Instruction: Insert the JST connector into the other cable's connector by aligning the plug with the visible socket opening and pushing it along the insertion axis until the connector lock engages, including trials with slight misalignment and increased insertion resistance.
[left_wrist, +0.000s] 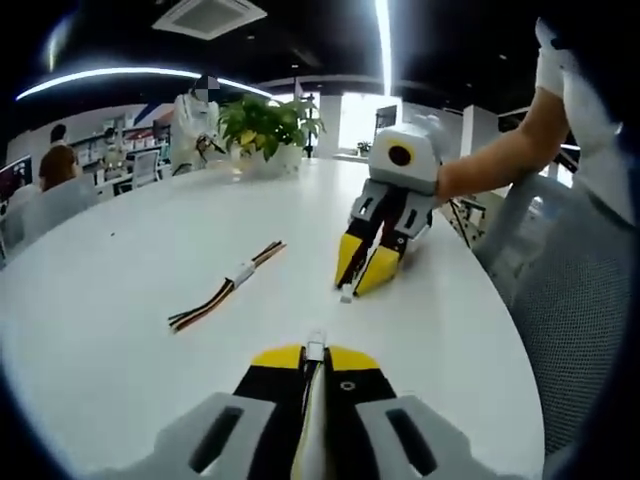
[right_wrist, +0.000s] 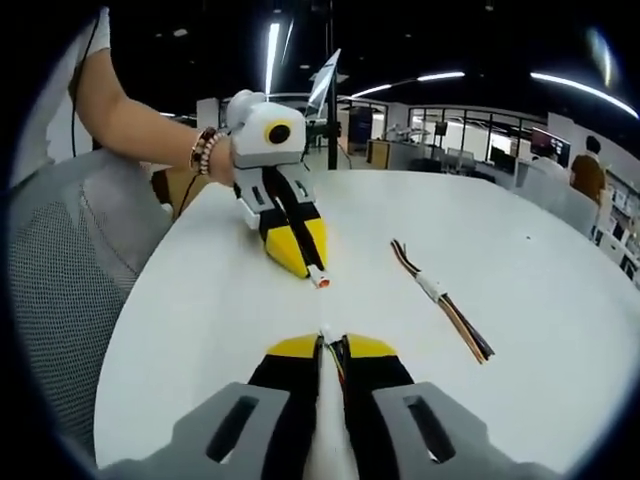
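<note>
On the far left of the white table (left_wrist: 120, 330) a spare bundle of wires (left_wrist: 226, 287) lies loose, bound by a pale tag, well apart from both my tools. Moving right, my left gripper (left_wrist: 316, 352) has its jaws pressed together on a small white connector (left_wrist: 316, 346) that just peeks past the yellow tips; from the right gripper view I see the same piece as a little pale housing with a reddish face (right_wrist: 319, 276) sticking out of those tips. Further right, my right gripper (right_wrist: 327, 340) is likewise clamped, with thin coloured wires running between its jaws and a tiny pale connector (right_wrist: 325, 331) at the tip, seen from the left gripper view as a small plug (left_wrist: 346, 292) near the table. The two connectors face each other but are apart, so mating is not yet begun. I judge these pieces featherlight, hard plastic, small and a little slippery, with soft leads that bend if pushed. So I would hold each by its housing, close to the mouth, never by wires alone, and press straight along the axis; skewed force could bend pins or twist a plug out of my grip.
</note>
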